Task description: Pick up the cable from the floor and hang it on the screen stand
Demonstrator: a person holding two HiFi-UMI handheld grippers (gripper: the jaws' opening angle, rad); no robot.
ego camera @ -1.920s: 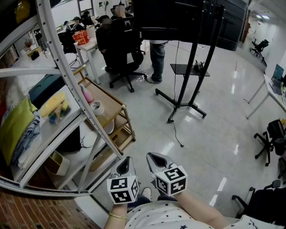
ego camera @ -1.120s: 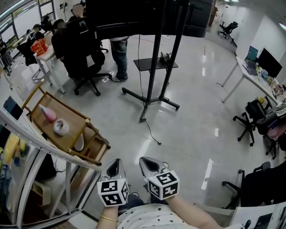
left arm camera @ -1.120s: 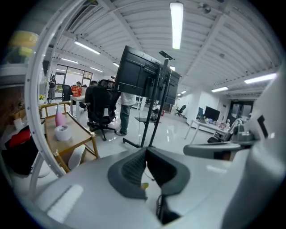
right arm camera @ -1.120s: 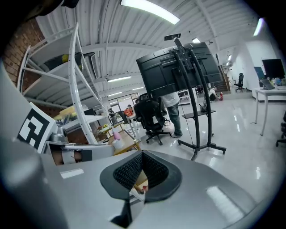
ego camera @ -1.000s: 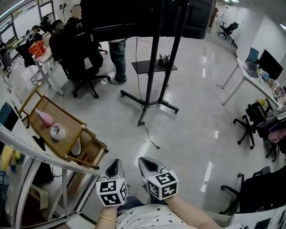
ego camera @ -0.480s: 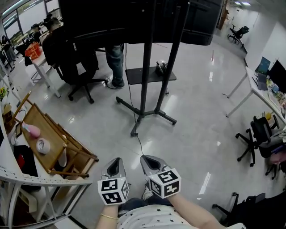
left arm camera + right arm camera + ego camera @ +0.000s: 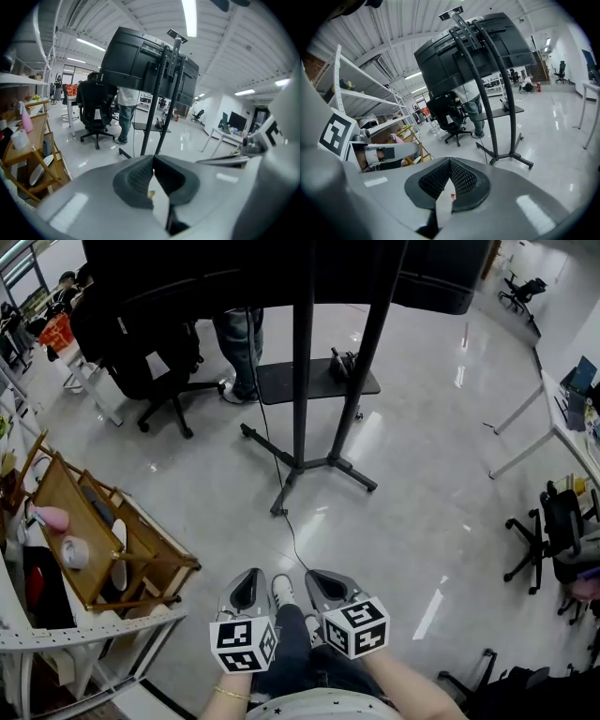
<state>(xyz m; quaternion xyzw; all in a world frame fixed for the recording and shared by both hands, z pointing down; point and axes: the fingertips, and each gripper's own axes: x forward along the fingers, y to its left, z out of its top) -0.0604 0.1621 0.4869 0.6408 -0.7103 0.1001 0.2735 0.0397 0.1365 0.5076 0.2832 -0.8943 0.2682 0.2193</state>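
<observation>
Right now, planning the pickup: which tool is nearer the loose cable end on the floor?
Right, it seems. The cable end lies just ahead of the right tool; the left tool is further off to its left. Both tools are shut and empty.

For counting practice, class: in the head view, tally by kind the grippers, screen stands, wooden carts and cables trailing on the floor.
Grippers: 2 (left gripper, right gripper)
Screen stand: 1
Wooden cart: 1
Cable: 1
Total: 5
</observation>
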